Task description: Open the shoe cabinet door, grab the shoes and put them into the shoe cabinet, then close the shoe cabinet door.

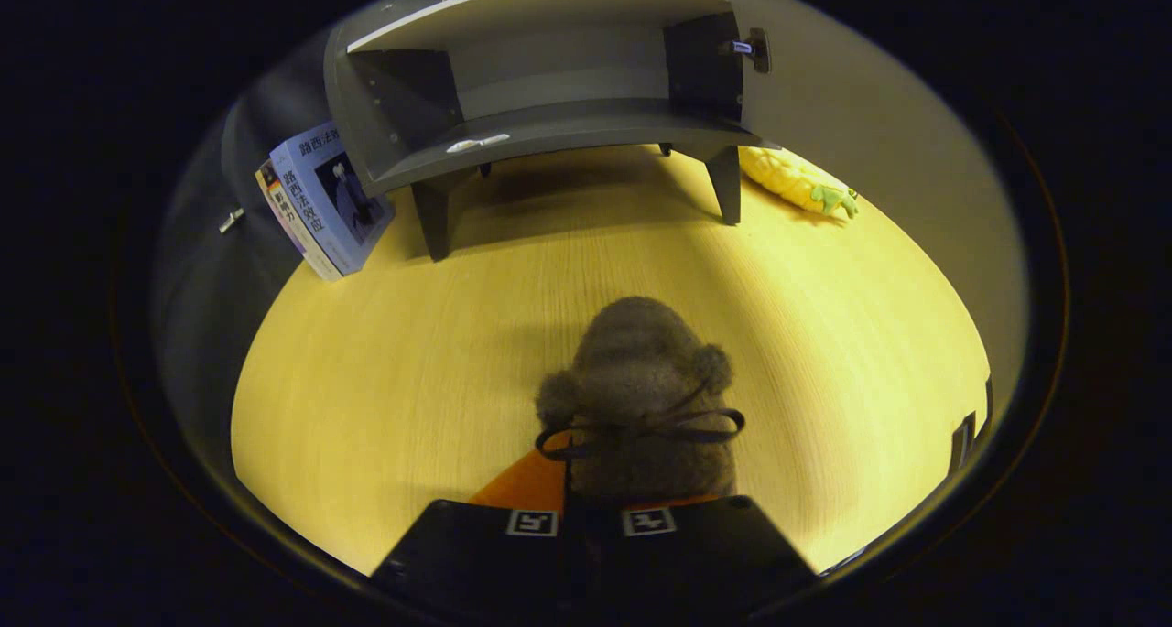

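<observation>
I am looking along my tongs over a wide, pale yellow wood-grain table top [385, 380], the largest thing here, lit brightest at its middle and dim toward its rim. Beyond the fingers, at the far side of the table, stands the grey shoe cabinet [549, 124] on short dark legs, its front open so that the bare inner compartment and lower shelf show; its door [806, 87] appears swung out to the right, with a small dark handle [756, 50] near the cabinet's upper right corner, though the door's outline is hard to trace. On top of the cabinet sits something brownish, cut off, which I cannot identify. Leaning just left of the cabinet are two or three upright books, the front one a blue paperback book [334, 201]. To the right of the cabinet's right leg lies a yellow plush toy with green leaves [797, 183], partly hidden behind that leg. Nothing stands on the open table between me and the cabinet. Smallest and closest, a fuzzy grey-brown slipper-like shoe with a dark bow lace [641, 398] sits between my fingers; my gripper [591, 517] is closed narrowly on its heel end, which the fingers hide.
</observation>
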`<state>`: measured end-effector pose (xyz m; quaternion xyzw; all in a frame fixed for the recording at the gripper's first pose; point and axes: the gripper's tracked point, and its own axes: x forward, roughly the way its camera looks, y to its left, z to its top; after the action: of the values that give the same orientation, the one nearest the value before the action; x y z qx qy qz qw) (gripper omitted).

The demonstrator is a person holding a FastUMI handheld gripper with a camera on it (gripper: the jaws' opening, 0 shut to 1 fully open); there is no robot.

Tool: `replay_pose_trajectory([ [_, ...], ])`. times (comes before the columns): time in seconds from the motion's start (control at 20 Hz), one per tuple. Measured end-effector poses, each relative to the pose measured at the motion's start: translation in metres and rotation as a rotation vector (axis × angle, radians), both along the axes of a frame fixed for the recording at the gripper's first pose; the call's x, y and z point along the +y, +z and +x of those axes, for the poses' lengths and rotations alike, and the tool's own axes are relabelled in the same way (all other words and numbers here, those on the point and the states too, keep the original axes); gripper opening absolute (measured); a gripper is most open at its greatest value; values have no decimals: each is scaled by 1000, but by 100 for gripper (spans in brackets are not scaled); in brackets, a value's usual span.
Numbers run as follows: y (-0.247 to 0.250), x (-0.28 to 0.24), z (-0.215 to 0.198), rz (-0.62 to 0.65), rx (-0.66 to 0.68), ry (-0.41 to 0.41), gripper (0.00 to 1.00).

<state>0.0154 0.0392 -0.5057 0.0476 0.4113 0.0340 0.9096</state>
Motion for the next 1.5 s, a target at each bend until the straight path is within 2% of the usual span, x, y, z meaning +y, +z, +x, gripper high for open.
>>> replay_pose_trajectory([
  [0.05, 2, 0, 0, -5, -6, 3, 8],
  [0.2, 22, 0, -5, 9, -20, 21, 8],
  [0.4, 84, -3, -11, 40, -94, 5, 8],
  [0.7, 214, -3, -11, 81, -217, 4, 8],
  [0.85, 282, 4, -1, 87, -288, 36, 8],
  [1.05, 355, 16, 34, 62, -365, 87, 8],
  [1.15, 388, 26, 54, 92, -395, 113, 8],
  [1.35, 423, 31, 118, 98, -425, 109, 8],
  [1.5, 432, 30, 174, 102, -405, 90, 8],
])
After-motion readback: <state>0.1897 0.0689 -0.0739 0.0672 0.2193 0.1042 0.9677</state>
